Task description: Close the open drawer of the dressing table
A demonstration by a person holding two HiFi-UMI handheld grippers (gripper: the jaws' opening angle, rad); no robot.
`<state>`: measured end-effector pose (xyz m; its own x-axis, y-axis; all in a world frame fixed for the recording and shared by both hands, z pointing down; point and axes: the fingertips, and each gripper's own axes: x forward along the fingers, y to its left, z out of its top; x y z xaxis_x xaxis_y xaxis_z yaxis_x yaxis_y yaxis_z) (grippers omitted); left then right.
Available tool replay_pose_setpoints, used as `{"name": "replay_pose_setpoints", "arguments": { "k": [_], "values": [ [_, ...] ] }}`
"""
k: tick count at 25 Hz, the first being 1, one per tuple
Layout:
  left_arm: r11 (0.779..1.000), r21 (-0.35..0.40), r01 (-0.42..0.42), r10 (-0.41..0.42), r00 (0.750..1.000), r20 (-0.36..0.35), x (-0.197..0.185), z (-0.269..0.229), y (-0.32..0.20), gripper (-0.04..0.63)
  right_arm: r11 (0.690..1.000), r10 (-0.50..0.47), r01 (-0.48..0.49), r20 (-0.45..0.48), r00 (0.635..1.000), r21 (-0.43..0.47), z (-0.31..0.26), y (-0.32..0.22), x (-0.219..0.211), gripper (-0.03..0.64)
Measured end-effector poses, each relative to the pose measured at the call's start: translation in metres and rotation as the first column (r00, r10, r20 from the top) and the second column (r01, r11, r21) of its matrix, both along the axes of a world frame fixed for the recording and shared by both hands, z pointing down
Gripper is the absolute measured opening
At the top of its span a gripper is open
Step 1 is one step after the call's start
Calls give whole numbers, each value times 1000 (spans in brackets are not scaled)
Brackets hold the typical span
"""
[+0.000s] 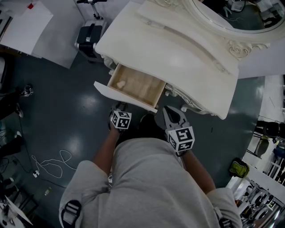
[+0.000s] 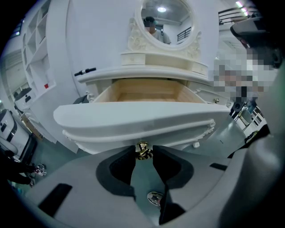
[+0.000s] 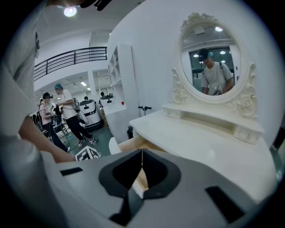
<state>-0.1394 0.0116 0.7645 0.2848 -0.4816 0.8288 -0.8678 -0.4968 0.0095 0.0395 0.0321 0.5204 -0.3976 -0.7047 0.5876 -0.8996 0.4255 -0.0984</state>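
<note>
Left gripper (image 2: 143,155): fingers narrowly apart, pinching small gold knob (image 2: 142,149) on front of open cream wooden drawer (image 2: 133,119), which stood pulled out near-left from ornate cream dressing table (image 1: 178,58). Right gripper (image 3: 142,153), right of drawer: fingers pressed together, empty.

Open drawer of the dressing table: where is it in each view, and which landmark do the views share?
Head view: drawer upper centre-left, pulled out from under the tabletop.
Left gripper view: mid-frame, white front facing the camera, brass knob between the jaws.
Right gripper view: only a wooden corner, lower centre-left, just above the jaws.
Shared landmark: the oval mirror, visible in all three.
</note>
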Motion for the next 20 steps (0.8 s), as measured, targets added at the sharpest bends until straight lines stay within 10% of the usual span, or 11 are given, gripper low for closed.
{"name": "replay_pose_setpoints", "arguments": {
  "k": [20],
  "values": [
    [1000, -3, 4, -4, 1000, 8, 7, -2, -12, 127, 1000, -19, 19, 4, 1000, -4, -1, -16, 5, 16]
  ]
}}
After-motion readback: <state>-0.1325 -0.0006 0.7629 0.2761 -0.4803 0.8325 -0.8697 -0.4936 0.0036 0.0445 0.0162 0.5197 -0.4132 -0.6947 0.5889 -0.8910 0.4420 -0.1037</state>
